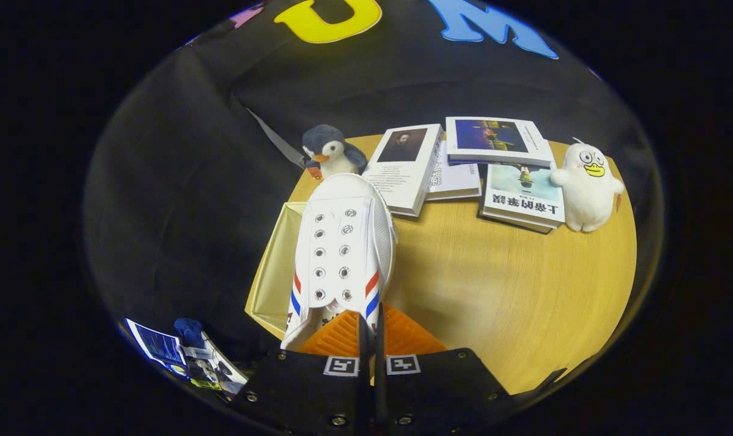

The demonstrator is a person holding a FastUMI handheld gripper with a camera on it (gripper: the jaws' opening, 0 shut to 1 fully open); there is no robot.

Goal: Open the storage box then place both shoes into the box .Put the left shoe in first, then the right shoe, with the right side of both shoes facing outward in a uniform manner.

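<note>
Tool (371, 330) fingers clamp your white shoe (342, 254) at its heel, held above the open storage box (275, 272) on the worktop (511, 290).

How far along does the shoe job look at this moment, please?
Done: the box stands open beside the books. In hand: the gripper is shut on a white shoe, held above the box's edge, not yet inside. Left: set it in, then place the other shoe; which shoe this is I cannot tell.
</note>
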